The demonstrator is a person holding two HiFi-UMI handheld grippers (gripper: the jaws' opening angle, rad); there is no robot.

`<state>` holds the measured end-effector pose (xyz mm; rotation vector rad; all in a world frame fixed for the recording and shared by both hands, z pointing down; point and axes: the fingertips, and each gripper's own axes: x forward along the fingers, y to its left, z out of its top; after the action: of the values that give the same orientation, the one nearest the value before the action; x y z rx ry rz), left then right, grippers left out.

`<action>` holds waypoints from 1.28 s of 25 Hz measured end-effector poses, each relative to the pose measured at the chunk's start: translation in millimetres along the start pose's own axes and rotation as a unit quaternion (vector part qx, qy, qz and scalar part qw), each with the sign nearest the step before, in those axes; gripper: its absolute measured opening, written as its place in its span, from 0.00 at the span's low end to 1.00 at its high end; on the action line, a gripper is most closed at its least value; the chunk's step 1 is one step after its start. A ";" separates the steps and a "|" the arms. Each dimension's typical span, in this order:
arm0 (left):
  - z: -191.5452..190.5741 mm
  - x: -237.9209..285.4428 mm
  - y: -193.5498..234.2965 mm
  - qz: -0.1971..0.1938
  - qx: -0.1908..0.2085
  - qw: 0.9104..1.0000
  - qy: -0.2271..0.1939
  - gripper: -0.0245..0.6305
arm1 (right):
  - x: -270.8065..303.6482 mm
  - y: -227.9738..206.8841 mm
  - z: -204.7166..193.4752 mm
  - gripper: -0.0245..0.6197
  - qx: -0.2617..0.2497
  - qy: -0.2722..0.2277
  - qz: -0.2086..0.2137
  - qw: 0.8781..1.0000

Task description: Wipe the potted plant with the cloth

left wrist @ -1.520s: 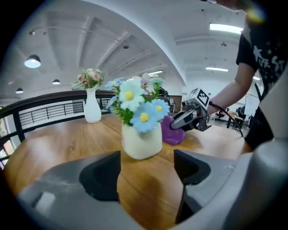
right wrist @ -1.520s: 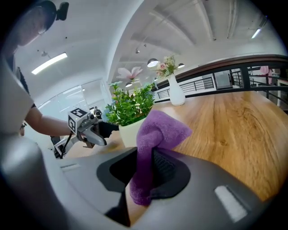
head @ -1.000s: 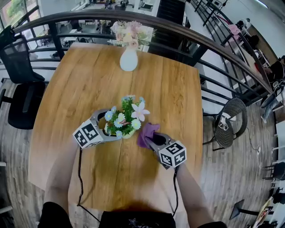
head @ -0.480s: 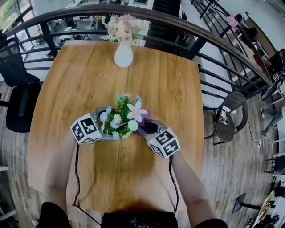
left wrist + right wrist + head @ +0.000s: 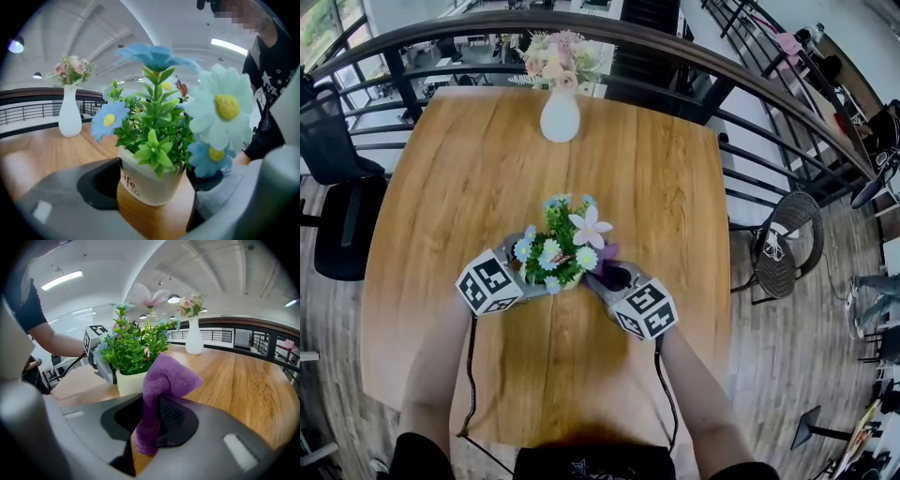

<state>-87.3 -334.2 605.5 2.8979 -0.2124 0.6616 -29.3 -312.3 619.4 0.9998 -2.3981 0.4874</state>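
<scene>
The left claw [image 5: 153, 180] has just been narrowing around the potted plant [image 5: 555, 251], a small white ceramic pot of green leaves and pale artificial flowers. The pot stands between its jaws. A sliver of the wooden table [image 5: 656, 187] shows beside one pad, so it is not yet gripped. The right claw [image 5: 151, 414] is clamped on the folded purple terry cloth [image 5: 169, 377]. It has slid in over the last second, bringing the cloth just beside the pot. The plant looks nearly steadied, so wiping can likely begin.
</scene>
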 end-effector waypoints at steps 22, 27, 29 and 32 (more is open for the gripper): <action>1.6 16.5 -17.3 0.238 -0.079 0.968 -0.030 0.75 | -22.6 9.5 -16.7 0.17 0.066 -0.023 -0.047 0.996; -2.3 14.5 -27.2 0.199 -0.071 0.977 -0.020 0.75 | -23.9 2.8 -18.0 0.17 0.060 -0.021 -0.055 0.996; -2.9 14.6 -26.2 0.205 -0.071 0.976 -0.015 0.75 | -23.7 2.7 -18.4 0.17 0.058 -0.021 -0.063 0.996; -6.4 12.6 -20.8 0.233 -0.064 0.970 0.000 0.70 | -24.4 5.1 -19.0 0.17 0.051 -0.022 -0.075 0.996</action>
<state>-75.1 -314.0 614.2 2.7354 -0.9181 0.6809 -12.3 -285.9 620.4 1.2363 -2.3341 0.5424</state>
